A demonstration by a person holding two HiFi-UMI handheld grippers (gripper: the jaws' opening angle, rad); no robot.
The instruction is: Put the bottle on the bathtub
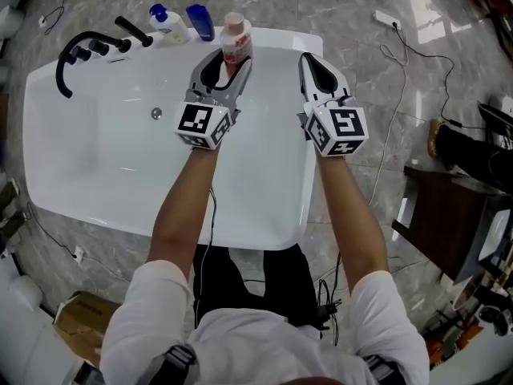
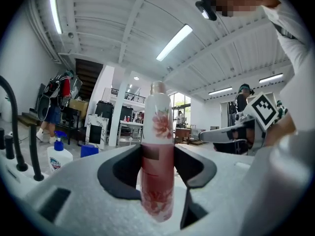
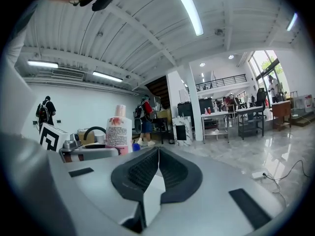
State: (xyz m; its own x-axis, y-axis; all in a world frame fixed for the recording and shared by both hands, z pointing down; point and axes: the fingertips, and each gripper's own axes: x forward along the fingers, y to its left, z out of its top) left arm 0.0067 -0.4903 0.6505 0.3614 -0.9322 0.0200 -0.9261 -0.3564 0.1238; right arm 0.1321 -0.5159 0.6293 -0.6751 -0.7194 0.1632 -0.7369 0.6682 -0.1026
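- Two hand-held grippers hover over a glossy white bathtub as a person leans across it. The left gripper is clamped on a tall pink-and-white plastic bottle with a flower print.
- Upright, with its long axis vertical, the bottle takes the jaws on its lower body from either side, the cap well above them.
- From the head view the bottle is at the tub's far rim, directly ahead of the left gripper's tips. Whether its base touches the ledge cannot be told.
- Just to the right hangs the right gripper, its jaws pressed together on nothing, so the left hand looks the one placed to lower the bottle.
- At the far-left end stand a curved black tap, a white pump bottle with a blue head and a dark blue container, all apart from the likely landing spot.
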